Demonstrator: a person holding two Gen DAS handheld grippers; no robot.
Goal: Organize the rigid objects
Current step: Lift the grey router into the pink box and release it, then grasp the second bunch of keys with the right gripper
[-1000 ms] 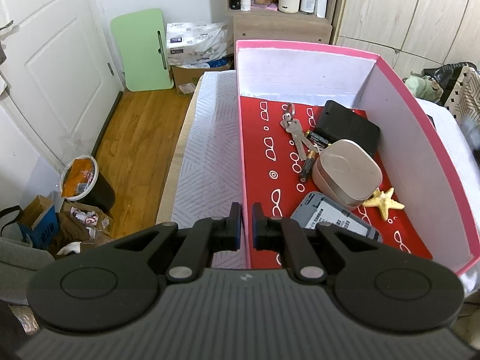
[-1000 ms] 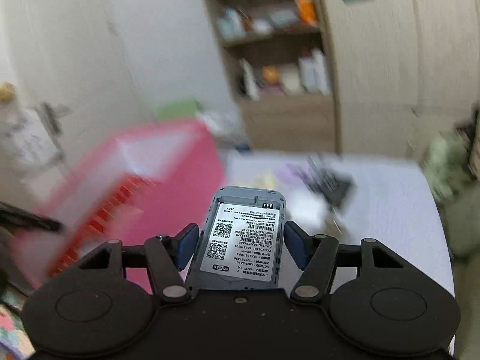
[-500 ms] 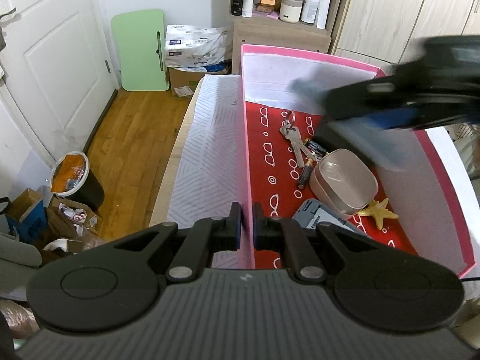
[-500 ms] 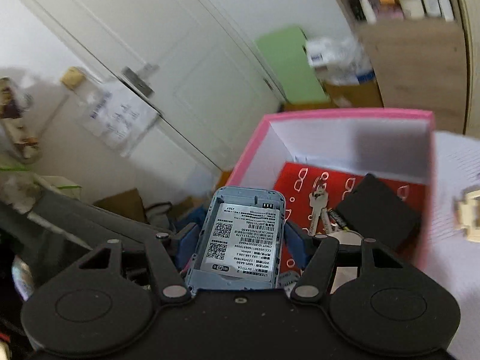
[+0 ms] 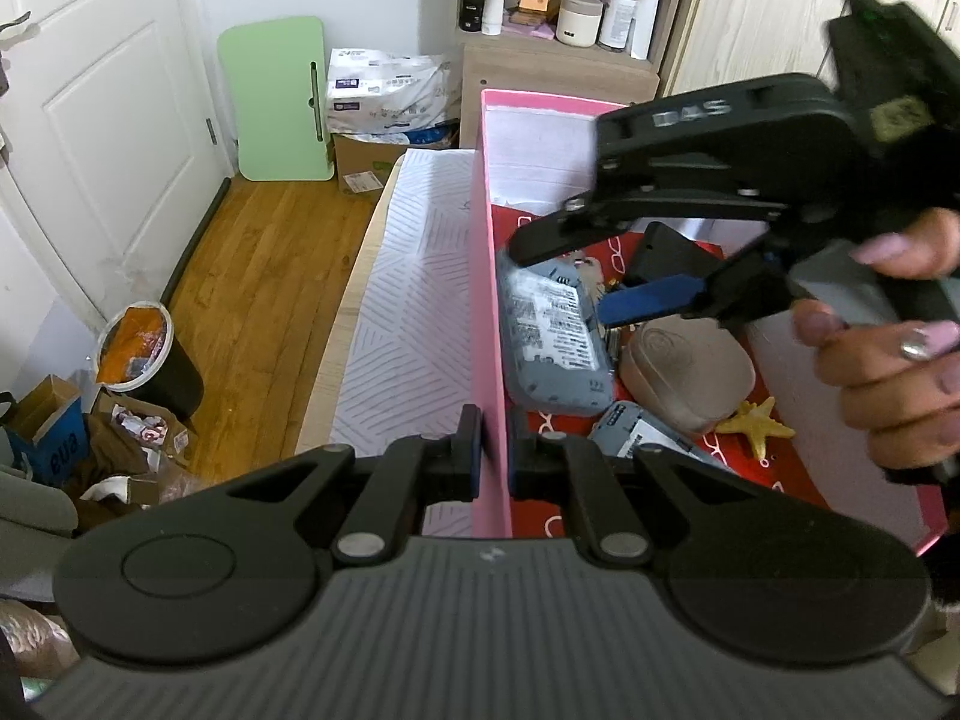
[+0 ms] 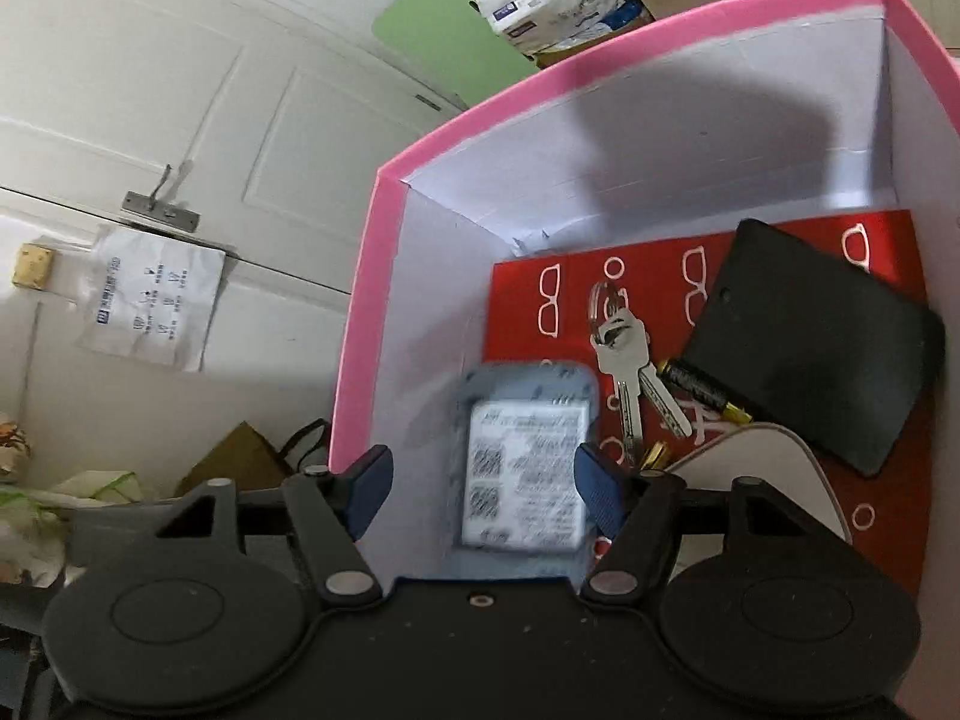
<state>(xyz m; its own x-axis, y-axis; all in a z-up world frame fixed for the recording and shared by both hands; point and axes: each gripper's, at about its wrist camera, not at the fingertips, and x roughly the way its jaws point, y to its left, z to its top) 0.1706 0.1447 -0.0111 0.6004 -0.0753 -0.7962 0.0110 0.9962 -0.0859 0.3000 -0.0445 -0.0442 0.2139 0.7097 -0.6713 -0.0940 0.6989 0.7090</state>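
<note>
Left gripper [image 5: 493,457] pinching pink box wall [image 5: 483,324]; right gripper [image 6: 480,492] spread, blurred grey labelled device [image 6: 523,468] seemingly loose beside silver keys [image 6: 624,360].

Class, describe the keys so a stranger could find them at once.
Look in the pink box with the red floor. The keys lie mid-floor, left of the black case, touching a battery. They alone are silver metal on a ring.

Right claw [image 6: 480,489] now spread over pink box [image 6: 384,276]; grey device [image 6: 525,480] released, seemingly mid-drop.
</note>
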